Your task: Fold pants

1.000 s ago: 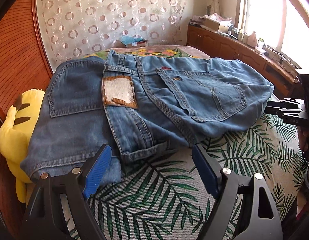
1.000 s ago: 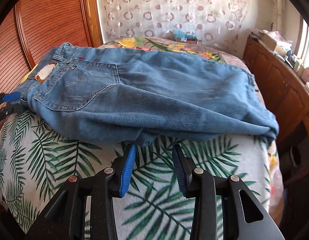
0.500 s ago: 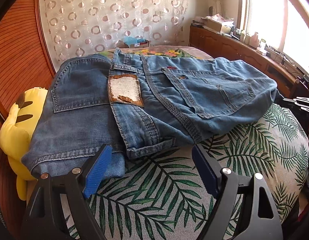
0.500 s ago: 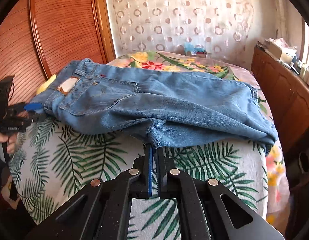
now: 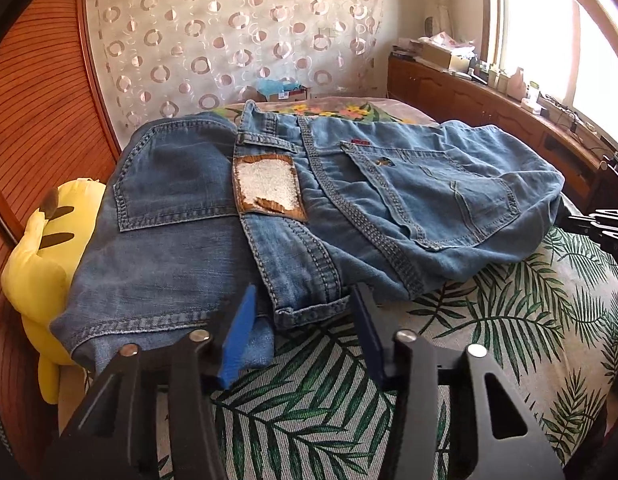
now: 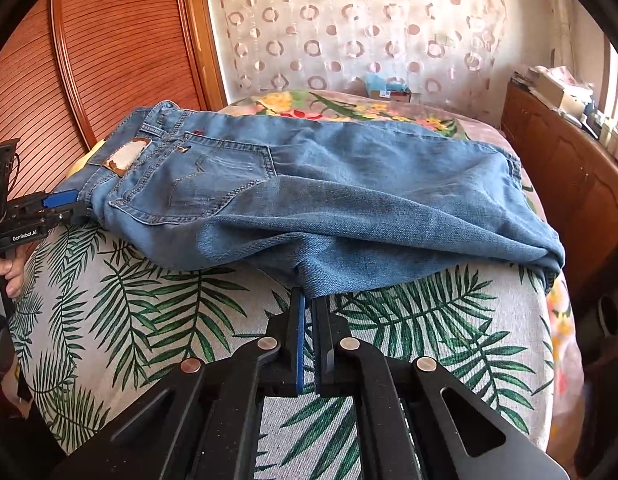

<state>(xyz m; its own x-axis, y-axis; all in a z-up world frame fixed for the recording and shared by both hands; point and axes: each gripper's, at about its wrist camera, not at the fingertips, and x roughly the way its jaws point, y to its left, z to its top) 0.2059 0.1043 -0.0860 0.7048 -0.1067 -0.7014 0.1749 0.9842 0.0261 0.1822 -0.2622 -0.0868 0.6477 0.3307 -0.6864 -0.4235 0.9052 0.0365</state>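
**With right clamped on denim, left closing on the waistband end**

While the right gripper [image 6: 307, 300] has its jaws shut on a pinch of the near edge of the jeans [image 6: 309, 184], my left gripper [image 5: 301, 312] is only part-way there: its jaws have just been closing, and the waistband corner [image 5: 313, 308] sits between them, but I can't see the pads pressing on it, so I count left as open.

The jeans lie across the bed [image 5: 489, 320] on the palm-print cover, already doubled lengthwise, back pockets up, waist end beside the yellow plush toy [image 5: 37, 280].

Handling, my guess: denim is soft but fairly heavy, drapes rather than holds shape, not slippery. Thick seams and the waistband give the best bite (single-layer edges tend to slip out or drag only the top layer). The right pinch looks shallow; I'd watch that it has both layers before lifting.
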